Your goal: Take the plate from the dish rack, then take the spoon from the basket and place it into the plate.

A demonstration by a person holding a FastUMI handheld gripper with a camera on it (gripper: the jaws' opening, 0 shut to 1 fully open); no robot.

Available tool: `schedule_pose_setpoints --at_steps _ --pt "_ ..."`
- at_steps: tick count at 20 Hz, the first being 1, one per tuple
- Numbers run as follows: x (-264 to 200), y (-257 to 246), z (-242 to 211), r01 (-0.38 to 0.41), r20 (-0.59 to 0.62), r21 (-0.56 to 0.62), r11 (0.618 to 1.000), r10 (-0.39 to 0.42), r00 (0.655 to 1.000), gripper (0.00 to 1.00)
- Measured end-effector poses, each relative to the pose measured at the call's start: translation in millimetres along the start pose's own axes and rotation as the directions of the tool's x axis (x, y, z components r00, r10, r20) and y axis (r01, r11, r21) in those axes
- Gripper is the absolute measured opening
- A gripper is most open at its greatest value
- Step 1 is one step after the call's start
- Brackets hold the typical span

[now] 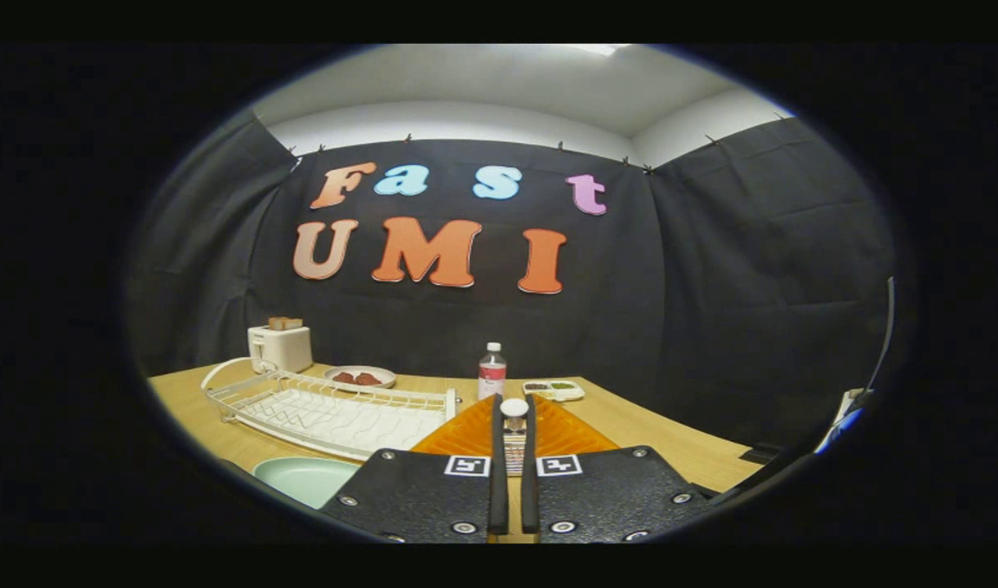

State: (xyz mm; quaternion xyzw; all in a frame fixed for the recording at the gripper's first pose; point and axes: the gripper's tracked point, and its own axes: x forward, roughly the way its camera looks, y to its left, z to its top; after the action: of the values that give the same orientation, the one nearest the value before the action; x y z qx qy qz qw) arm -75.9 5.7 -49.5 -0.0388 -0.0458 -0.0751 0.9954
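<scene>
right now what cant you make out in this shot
- Spoon: a round end shows between the nearly closed jaws of the gripper; the rest is hidden by them, grip uncertain.
- Orange basket: mostly behind the gripper.
- Pale green plate: cut off by the gripper body.
- Small tray: contents too small.

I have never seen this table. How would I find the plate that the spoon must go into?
Start at the white wire dish rack on the wooden table. The pale green round plate lies flat on the table just in front of it, left of the nearly closed gripper. The other plate, beyond the rack, is white and holds red food.
</scene>
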Motion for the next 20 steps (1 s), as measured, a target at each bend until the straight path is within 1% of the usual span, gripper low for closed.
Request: schedule_pose_setpoints --at_steps 6,10,20 --pt "-34 27 21 -0.059 0.049 -0.002 0.998 0.059 0.997 0.06" --pt "-58 52 26 -0.126 0.065 0.014 0.992 0.125 0.99 0.06" --pt "-95 112 -2 -0.25 0.034 0.02 0.968 0.25 0.968 0.06"
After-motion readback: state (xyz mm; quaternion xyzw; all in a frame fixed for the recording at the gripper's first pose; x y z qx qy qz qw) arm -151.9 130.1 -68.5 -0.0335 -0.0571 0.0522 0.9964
